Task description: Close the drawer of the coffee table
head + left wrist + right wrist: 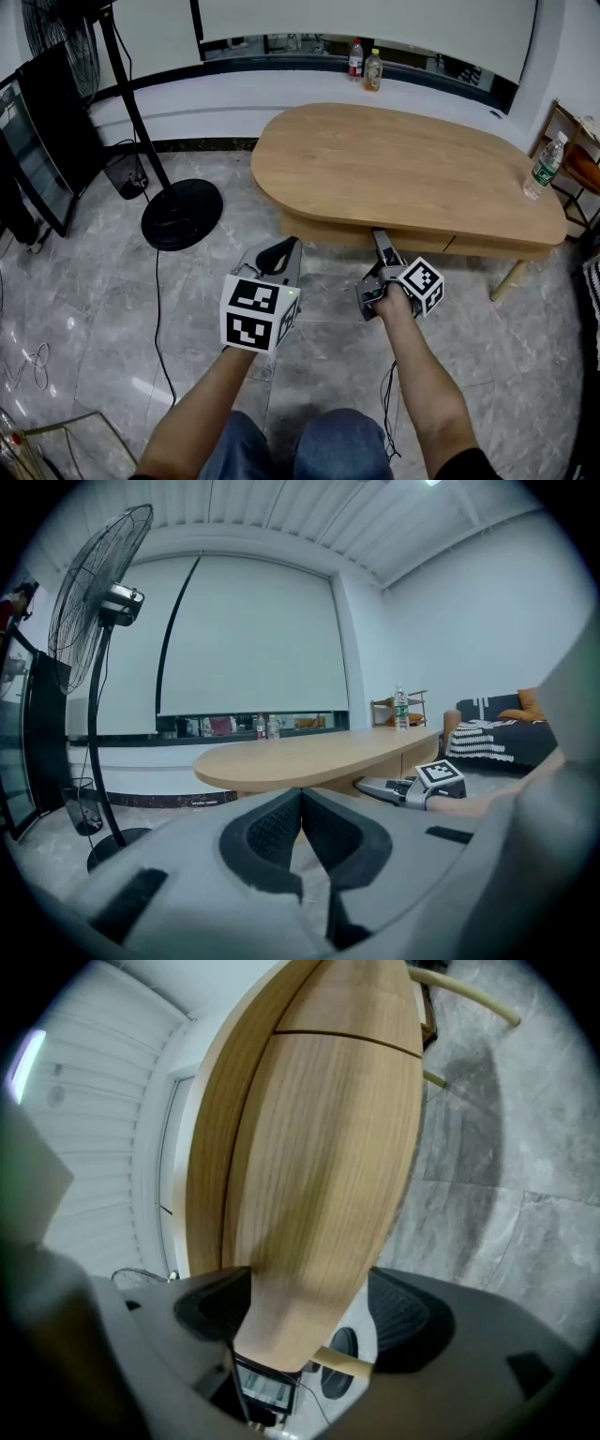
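Note:
The oval wooden coffee table (403,169) stands ahead of me on the marble floor. Its drawer front (422,244) looks flush or nearly flush under the top. My right gripper (382,242) reaches level to that front, rolled on its side. In the right gripper view the wooden drawer front (319,1147) fills the gap between the wide-standing jaws of the right gripper (309,1307); one pad lies against the wood, the other stands a little off it. My left gripper (281,253) hangs short of the table with its jaws shut on nothing, as the left gripper (300,794) shows in its own view.
A standing fan's round base (180,216) and its cable lie on the floor at the left, beside a black panel (47,141). A water bottle (544,167) stands on the table's right end. Two bottles (364,64) sit on the window ledge behind.

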`<state>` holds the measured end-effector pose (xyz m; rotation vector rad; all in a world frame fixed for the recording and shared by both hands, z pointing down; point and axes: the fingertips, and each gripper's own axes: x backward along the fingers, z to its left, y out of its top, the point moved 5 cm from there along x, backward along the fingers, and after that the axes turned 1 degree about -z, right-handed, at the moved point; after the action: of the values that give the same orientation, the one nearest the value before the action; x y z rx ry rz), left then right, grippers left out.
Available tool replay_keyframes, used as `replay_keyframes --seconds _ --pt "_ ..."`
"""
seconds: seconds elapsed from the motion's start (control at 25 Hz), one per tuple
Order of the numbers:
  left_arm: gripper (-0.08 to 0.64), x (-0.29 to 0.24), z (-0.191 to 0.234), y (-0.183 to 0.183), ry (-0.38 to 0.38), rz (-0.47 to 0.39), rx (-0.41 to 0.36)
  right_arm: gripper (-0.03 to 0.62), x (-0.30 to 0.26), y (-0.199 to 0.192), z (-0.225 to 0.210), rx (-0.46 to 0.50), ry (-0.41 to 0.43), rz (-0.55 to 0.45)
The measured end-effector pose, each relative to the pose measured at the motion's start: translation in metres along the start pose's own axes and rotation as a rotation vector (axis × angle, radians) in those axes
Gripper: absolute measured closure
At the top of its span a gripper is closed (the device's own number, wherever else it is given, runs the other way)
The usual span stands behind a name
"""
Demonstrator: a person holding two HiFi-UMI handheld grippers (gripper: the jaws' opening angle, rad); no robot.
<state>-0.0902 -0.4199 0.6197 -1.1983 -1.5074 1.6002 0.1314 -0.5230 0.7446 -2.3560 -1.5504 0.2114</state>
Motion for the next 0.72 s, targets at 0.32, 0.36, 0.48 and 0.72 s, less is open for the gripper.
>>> replay_keyframes --seconds 0.32,0.36,0.48,0.72 --pt "0.557 0.006 -0.010 0.005 -0.029 -0.005 -0.004 0.272 0.034 0.001 0.011 0.110 -0.003 0.013" --pt "0.557 0.007 -0.010 0.006 -0.032 -0.007 -0.004 0.286 0.038 0.001 0.017 0.138 0.001 0.020" --pt "0.557 0.011 -0.013 0.010 -0.044 -0.013 0.000 0.323 0.047 0.001 0.037 0.232 0.010 0.034" --pt "0.557 0.024 -0.017 0.025 -0.077 -0.009 0.003 0.395 0.068 -0.003 0.090 0.426 0.019 0.066"
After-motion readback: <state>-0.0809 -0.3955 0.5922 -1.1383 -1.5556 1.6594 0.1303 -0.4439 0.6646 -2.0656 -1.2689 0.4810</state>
